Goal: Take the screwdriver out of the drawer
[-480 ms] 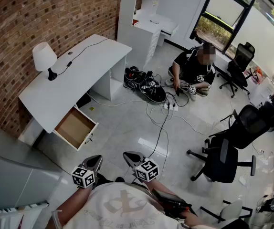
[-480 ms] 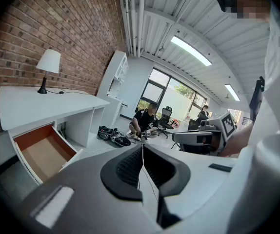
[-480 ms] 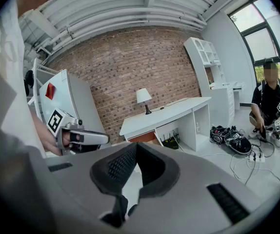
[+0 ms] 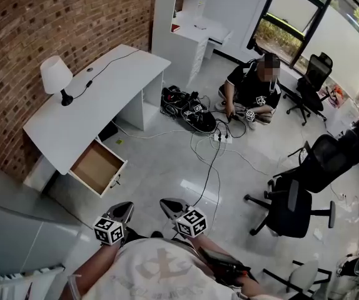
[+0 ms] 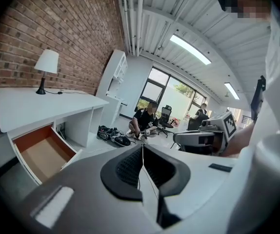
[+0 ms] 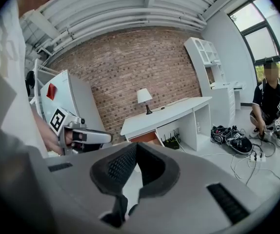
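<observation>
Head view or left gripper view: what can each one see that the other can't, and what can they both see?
Only the head view shows the marker cube on the left gripper. Only the left gripper view shows the ceiling lights and that gripper's own jaws, pressed together with nothing between them. Both show the lamp, the white desk, the open drawer, the brick wall and the person sitting on the floor.

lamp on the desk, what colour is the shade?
White shade on a black stand; clearest in the head view.
</observation>
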